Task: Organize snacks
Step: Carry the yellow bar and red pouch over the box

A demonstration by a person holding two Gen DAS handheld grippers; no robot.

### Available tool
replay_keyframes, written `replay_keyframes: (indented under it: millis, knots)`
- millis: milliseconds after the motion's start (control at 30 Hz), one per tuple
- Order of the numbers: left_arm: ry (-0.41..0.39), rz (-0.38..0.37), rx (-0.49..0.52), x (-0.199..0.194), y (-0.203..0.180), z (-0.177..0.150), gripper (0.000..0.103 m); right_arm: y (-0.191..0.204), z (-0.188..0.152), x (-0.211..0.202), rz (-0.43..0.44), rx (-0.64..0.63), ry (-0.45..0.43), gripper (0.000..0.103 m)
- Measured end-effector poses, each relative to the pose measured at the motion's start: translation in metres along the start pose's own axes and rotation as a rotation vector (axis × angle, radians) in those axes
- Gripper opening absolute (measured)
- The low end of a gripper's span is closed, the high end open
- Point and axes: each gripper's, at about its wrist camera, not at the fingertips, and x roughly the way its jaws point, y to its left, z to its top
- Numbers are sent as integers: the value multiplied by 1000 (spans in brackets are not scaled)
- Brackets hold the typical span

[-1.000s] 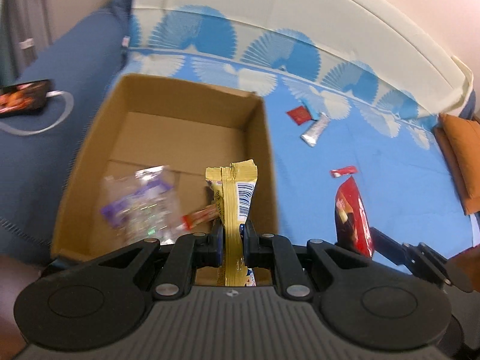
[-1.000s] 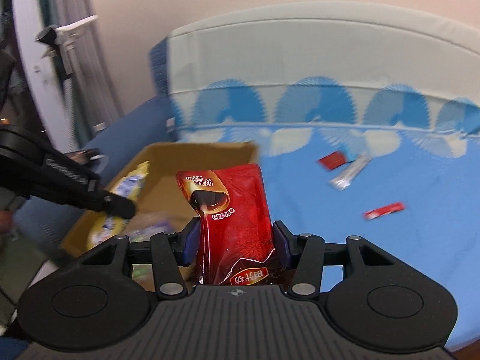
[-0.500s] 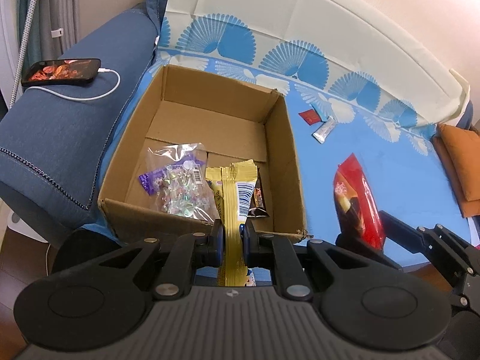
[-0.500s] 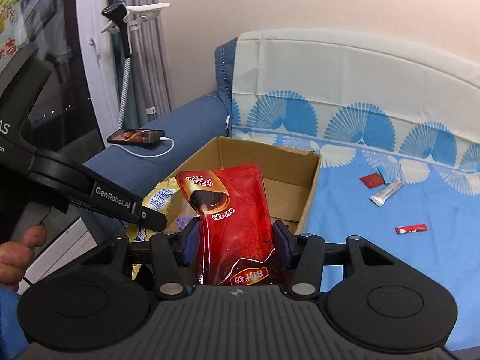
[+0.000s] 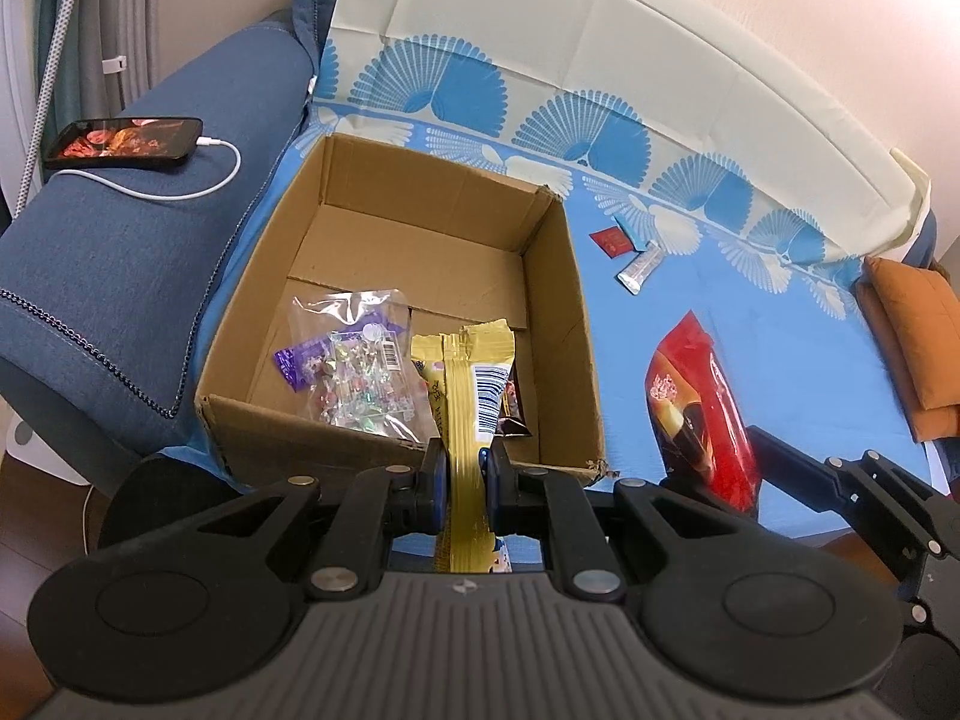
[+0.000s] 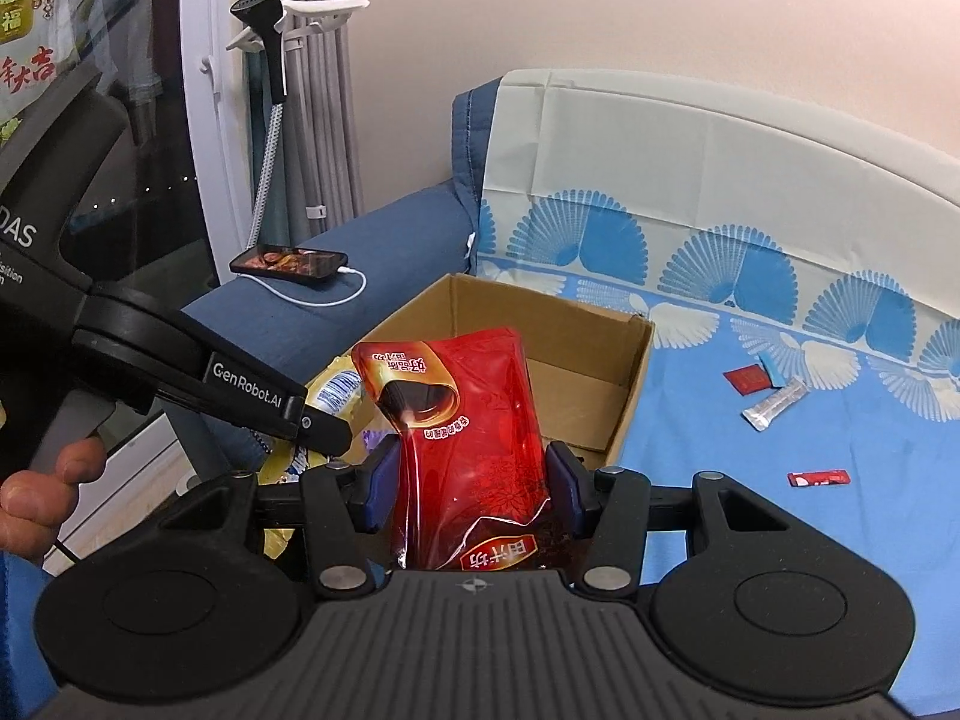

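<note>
Snacks: the left gripper [image 5: 467,471] pinches a yellow packet [image 5: 465,384] at the near rim of the cardboard box [image 5: 564,276]; the right gripper [image 6: 471,480] clamps a red pouch [image 6: 462,420], held at 3 o'clock outside the box. A candy bag [image 5: 354,372] lies inside. Three small wrappers [image 5: 630,255] remain on the blue sheet [image 5: 750,312] at 1 o'clock.

Risk: a release this near the rim may drop the packet outside or snag the wall. Legible: "GenRobot.AI" on the left gripper; the pouch bears Chinese text.
</note>
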Motion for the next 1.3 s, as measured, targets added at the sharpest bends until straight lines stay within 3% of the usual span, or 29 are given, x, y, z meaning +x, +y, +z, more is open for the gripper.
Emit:
replay_keyframes:
  millis: [1300]
  knots:
    - [30, 13, -41, 31, 14, 22, 13, -3, 5, 32, -3, 37, 94, 54]
